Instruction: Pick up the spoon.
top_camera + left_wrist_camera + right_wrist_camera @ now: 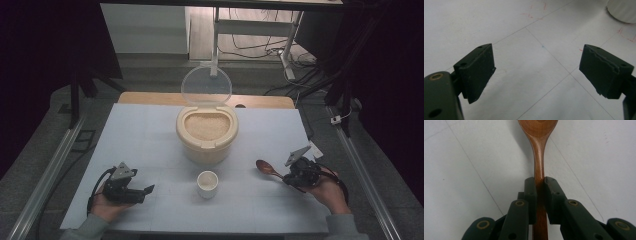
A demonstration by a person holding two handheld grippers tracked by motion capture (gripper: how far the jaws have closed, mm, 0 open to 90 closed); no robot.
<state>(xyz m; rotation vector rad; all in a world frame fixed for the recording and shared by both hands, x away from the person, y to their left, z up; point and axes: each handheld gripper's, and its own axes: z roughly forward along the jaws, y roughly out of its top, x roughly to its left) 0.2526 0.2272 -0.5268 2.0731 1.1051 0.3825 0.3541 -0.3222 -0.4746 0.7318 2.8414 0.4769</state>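
- the right gripper (539, 185) is clamped on the handle of a wooden spoon (539, 150); in the right gripper view both pads press the handle from either side and the bowl of the spoon reaches straight ahead of the jaws.
- in the high view that spoon (267, 168) lies with its long axis across the table, bowl end towards the middle and slightly away from the person, handle back in the right gripper (291, 179).
- the left gripper (145, 190) rests low at the near left, jaws standing wide apart with nothing between them; its own view looks down on bare table (529, 62).
- a small white cup (207, 184) stands between the two grippers, near the front edge, about as close to one as the other.
- beyond the cup sits the rice container (206, 134), its clear lid (206, 86) flipped up at the back and the grain exposed.
- judged from this, the rice lies up and to the left of the spoon's bowl; the right hand is the nearer one and the path looks open, with the cup off to the side.
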